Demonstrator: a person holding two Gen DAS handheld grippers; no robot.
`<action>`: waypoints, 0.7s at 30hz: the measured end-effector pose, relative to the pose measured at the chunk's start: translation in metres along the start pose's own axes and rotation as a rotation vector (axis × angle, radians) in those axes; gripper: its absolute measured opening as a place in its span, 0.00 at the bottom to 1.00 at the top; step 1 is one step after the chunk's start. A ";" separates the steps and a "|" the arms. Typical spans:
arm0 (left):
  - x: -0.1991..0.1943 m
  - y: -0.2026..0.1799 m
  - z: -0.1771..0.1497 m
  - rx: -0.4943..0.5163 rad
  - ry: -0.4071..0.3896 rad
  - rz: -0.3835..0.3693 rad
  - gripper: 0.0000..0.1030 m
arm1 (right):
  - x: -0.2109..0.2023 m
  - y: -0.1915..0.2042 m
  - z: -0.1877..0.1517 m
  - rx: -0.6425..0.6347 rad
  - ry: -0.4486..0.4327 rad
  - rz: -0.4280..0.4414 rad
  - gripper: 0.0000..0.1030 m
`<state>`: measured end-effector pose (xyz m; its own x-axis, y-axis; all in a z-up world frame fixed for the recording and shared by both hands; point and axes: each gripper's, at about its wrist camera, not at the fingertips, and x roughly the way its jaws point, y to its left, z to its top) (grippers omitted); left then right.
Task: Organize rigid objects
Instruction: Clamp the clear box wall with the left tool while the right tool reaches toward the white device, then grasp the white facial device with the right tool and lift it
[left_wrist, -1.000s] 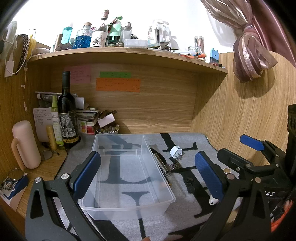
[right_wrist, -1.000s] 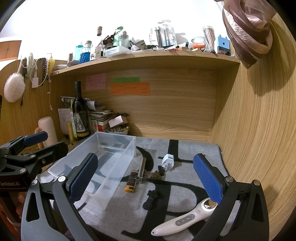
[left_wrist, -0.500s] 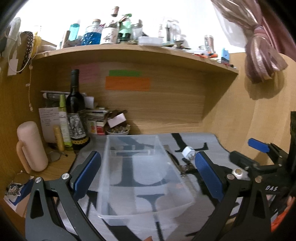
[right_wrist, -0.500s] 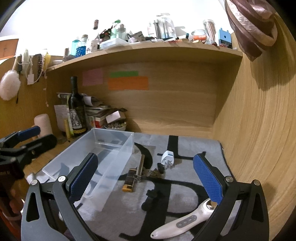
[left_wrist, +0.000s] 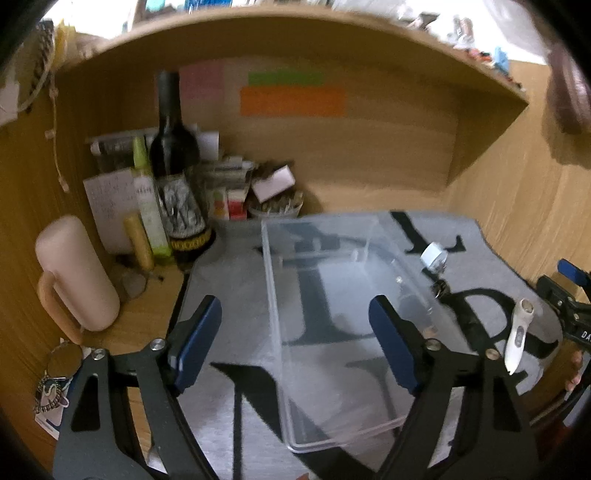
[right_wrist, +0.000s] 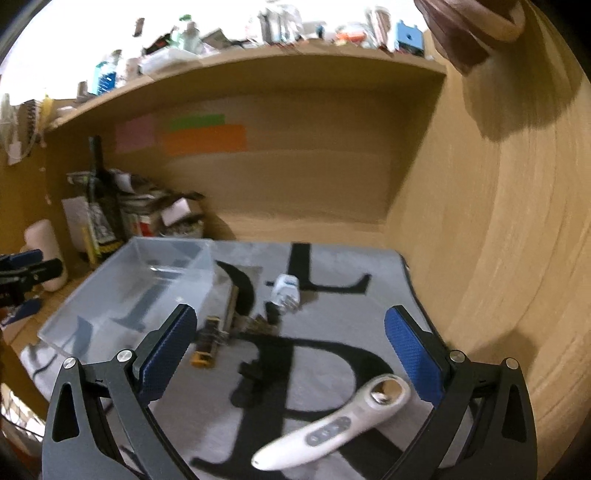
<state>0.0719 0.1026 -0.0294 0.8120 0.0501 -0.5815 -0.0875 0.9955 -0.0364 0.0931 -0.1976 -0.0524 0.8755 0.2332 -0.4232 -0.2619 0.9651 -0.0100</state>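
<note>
Both grippers are moving forward since a second ago: I am keeping left gripper (left_wrist: 295, 343) fingers apart over the empty clear bin (left_wrist: 332, 295), right gripper (right_wrist: 291, 350) fingers apart, nearing the white handheld device (right_wrist: 332, 430) on the mat (right_wrist: 369, 266).

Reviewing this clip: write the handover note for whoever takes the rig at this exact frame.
Left gripper: open, empty, over the clear bin.
Right gripper: open, empty, above the white handheld device.
On the grey mat beside the bin: white plug adapter, yellow-ended tool, small black pieces.
Done: nothing in the bin.
Left: everything loose goes in.
</note>
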 end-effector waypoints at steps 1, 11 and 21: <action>0.005 0.004 0.001 -0.008 0.024 -0.013 0.74 | 0.002 -0.002 -0.002 0.004 0.014 -0.012 0.97; 0.054 0.021 -0.008 -0.020 0.249 -0.066 0.53 | 0.021 -0.026 -0.033 0.061 0.189 -0.093 0.90; 0.065 0.024 -0.021 -0.026 0.333 -0.081 0.29 | 0.039 -0.045 -0.052 0.170 0.319 -0.104 0.88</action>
<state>0.1102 0.1276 -0.0850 0.5843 -0.0628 -0.8091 -0.0485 0.9925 -0.1120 0.1179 -0.2379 -0.1153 0.7164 0.1102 -0.6889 -0.0840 0.9939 0.0716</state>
